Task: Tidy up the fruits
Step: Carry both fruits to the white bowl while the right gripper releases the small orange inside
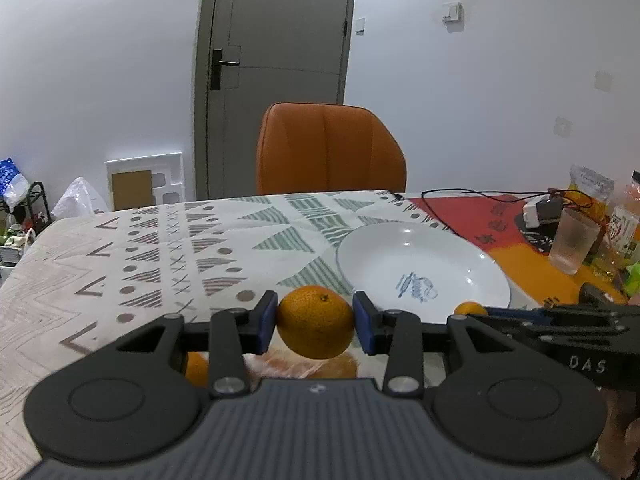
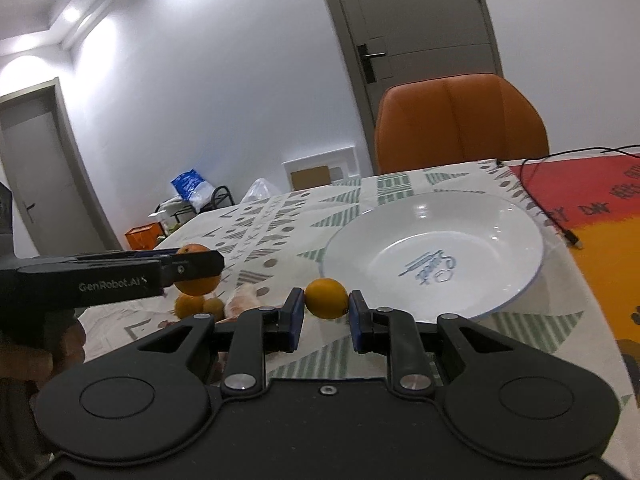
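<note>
My left gripper is shut on a large orange and holds it above the patterned tablecloth, left of the white plate. My right gripper is shut on a small orange just in front of the plate's near rim. In the right wrist view the left gripper with its orange shows at the left. Two more small oranges lie on the table below it, beside a clear plastic bag with fruit. The plate holds nothing.
An orange chair stands behind the table's far edge. A black cable, a charger, a plastic cup and drink bottles sit at the right on a red and orange mat. Clutter lies on the floor at the left.
</note>
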`<act>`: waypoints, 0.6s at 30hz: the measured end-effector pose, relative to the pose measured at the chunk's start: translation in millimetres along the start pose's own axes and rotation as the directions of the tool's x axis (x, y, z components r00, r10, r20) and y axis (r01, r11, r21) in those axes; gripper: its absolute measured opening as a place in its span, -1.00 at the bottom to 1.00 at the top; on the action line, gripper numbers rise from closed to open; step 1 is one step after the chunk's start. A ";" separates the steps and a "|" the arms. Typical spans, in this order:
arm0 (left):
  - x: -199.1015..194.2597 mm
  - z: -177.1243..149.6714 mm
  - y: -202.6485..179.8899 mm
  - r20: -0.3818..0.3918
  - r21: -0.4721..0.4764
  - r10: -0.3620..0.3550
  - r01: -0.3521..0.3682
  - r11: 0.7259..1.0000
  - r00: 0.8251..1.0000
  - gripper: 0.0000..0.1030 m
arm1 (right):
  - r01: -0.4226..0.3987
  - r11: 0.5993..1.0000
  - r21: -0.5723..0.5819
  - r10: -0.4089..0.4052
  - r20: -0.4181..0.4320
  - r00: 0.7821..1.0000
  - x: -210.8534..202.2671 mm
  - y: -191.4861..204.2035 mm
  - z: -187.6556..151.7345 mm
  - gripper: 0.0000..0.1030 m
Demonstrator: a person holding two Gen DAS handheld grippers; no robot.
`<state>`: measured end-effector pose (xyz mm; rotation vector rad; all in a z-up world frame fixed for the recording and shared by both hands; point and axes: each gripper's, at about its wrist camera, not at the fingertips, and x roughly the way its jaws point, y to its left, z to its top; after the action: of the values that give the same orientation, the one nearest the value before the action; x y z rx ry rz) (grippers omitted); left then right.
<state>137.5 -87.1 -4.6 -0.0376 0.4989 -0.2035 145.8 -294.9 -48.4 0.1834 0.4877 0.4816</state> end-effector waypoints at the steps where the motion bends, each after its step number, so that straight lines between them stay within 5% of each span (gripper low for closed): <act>1: 1.1 1.3 -1.5 0.002 0.001 -0.005 0.005 1.000 1.000 -0.23 | 0.004 1.000 0.004 -0.004 0.002 1.000 0.4 -2.7 0.4 -0.57; 18: 43.6 11.6 -31.4 -0.038 0.032 -0.080 0.082 0.996 0.996 -0.23 | 0.110 0.992 0.056 -0.110 0.008 0.994 8.1 -38.8 1.3 -0.57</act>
<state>174.7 -126.9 -12.3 -0.0212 0.5314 -0.2924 168.2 -325.0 -61.5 0.2111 0.4974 0.3594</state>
